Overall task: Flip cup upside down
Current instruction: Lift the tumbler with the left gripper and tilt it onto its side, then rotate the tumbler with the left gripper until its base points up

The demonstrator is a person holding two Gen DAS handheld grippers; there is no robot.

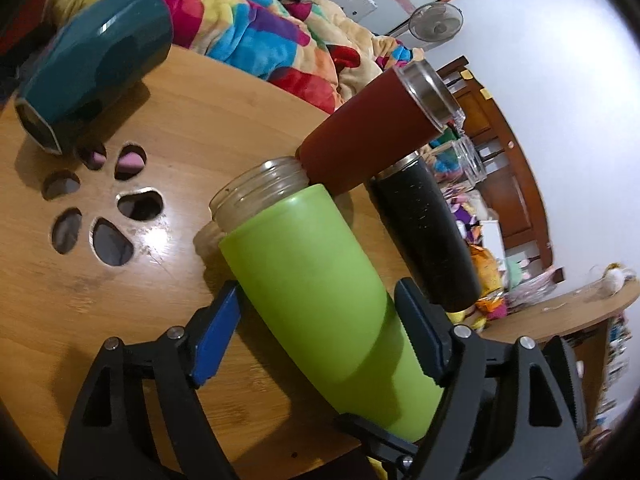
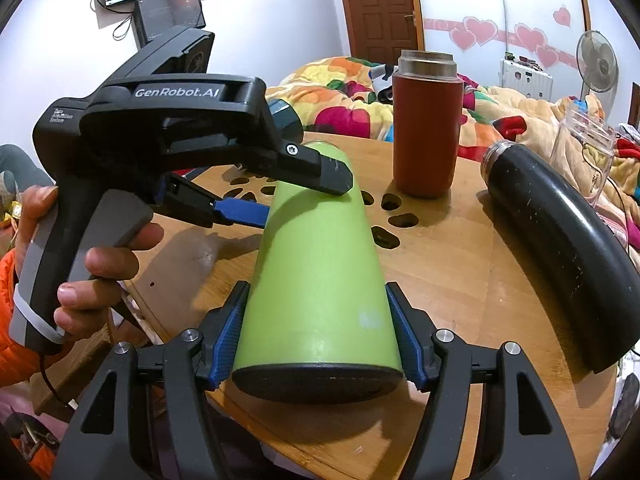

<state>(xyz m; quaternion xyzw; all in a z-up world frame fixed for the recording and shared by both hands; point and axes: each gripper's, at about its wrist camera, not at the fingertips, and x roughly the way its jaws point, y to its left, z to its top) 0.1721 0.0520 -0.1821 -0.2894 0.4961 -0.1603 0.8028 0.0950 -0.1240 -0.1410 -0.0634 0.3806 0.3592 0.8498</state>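
Observation:
A tall green cup (image 1: 316,296) (image 2: 320,264) with a clear threaded mouth lies tilted over the round wooden table (image 1: 132,312). My left gripper (image 1: 316,316) brackets its body; the blue pads (image 1: 218,332) sit beside it with a small gap showing, so they look spread around it rather than pressed on. In the right wrist view the left gripper (image 2: 296,196) straddles the cup's upper half. My right gripper (image 2: 316,332) is shut on the cup near its black base, pads (image 2: 230,340) against both sides.
A red tumbler (image 2: 426,128) stands upright behind the cup. A black bottle (image 2: 560,252) stands at the right beside a clear cup (image 2: 584,152). A teal cup (image 1: 96,64) stands at the table's far side. The table has a flower-shaped cut-out (image 1: 104,208). A colourful blanket (image 1: 256,32) lies beyond.

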